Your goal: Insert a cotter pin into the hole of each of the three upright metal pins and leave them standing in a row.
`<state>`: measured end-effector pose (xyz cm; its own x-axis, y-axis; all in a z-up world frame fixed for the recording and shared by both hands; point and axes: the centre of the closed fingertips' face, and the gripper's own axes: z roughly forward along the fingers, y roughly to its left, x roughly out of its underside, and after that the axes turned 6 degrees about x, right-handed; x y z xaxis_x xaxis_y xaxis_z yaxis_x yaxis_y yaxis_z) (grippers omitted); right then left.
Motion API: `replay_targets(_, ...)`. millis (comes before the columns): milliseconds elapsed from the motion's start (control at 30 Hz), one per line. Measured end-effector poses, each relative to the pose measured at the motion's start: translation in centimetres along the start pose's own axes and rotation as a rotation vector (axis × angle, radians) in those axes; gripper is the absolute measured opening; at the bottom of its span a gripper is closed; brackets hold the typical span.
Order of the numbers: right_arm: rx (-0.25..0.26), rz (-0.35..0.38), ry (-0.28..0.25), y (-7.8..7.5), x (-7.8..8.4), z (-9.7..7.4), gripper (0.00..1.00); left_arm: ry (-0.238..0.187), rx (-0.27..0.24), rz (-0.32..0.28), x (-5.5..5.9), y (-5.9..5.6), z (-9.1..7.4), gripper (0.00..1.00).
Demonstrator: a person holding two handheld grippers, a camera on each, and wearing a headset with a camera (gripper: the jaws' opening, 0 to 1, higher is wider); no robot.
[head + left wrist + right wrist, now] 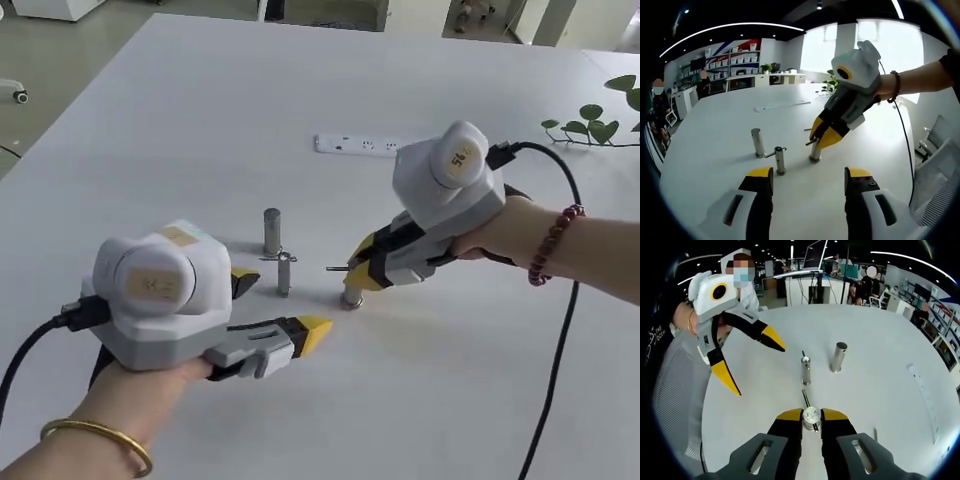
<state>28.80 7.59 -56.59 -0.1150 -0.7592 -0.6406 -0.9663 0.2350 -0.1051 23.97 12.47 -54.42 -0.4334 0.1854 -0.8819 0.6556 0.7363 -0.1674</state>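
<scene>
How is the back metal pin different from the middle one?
The middle metal pin has a cotter pin through its top; the back metal pin has none. The back metal pin looks thicker than the middle metal pin. Both are shiny and stand upright on the white table.

Head view looks down; opposed gripper views share the pins [780, 161].

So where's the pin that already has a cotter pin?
Head view, mid-table: the middle pin, between the bare pin and the third pin at the right gripper.
</scene>
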Motion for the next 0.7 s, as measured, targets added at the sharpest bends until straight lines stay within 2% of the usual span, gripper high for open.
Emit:
replay_targets(67, 0.003, 0.003, 0.000, -0.3, 0.0, 0.1, 0.08, -0.012, -0.001, -0.011, 0.0, 0.1, -0.2, 0.57)
replay_targets(167, 0.009, 0.010, 0.000, -0.4, 0.0, 0.2, 0.08, -0.007, -0.006, -0.013, 0.1, 0.2, -0.3, 0.59)
replay_targets(433, 0.017, 0.020, 0.000, -0.9, -0.2, 0.3, 0.08, -0.046, -0.013, -0.038, -0.3, 0.7, -1.1, 0.59)
replay_targets(700, 0.023, 0.037, 0.001, -1.8, 0.1, 0.7, 0.08, -0.049, -0.006, -0.038, -0.4, 0.5, -1.2, 0.59)
